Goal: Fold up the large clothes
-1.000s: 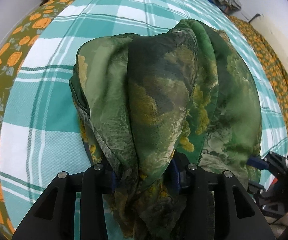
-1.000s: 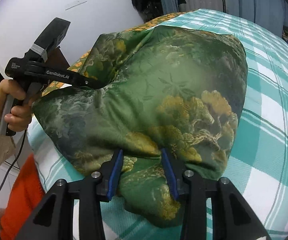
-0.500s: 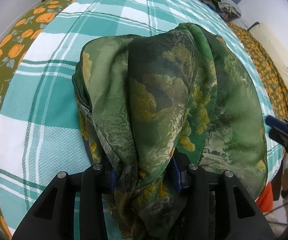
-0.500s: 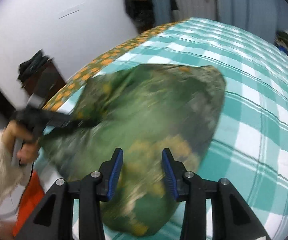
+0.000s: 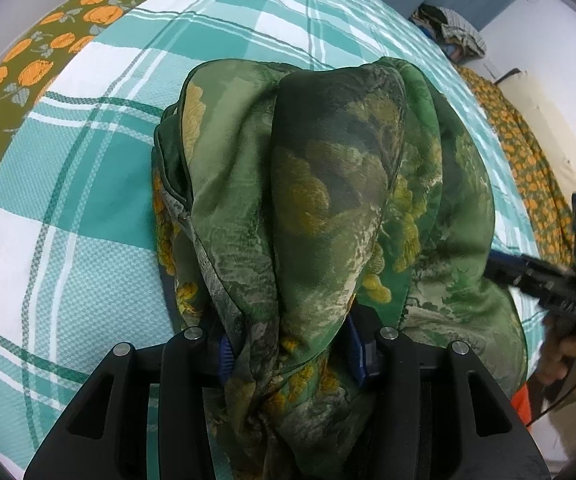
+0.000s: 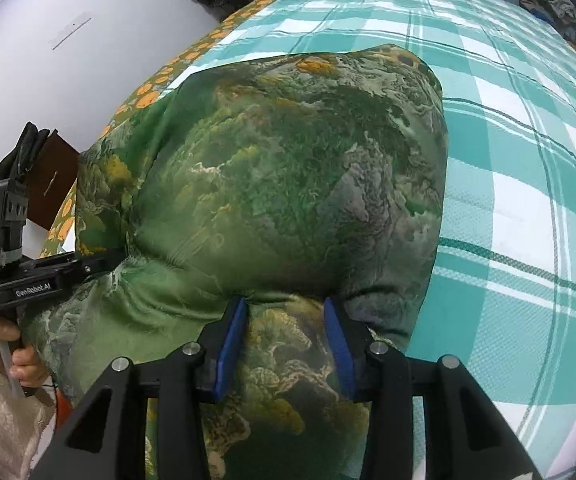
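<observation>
From the left wrist, the left tongs (image 5: 288, 350) pinch a bunched fold of the green patterned garment (image 5: 327, 200) – it drapes forward over the teal checked bed (image 5: 88, 220), the right tongs (image 5: 543, 280) gripping its far edge. From the right wrist, the right tongs (image 6: 284, 340) clamp another gathered fold, the cloth stretched across to the left tongs (image 6: 88, 268) in a hand (image 6: 24, 360).
</observation>
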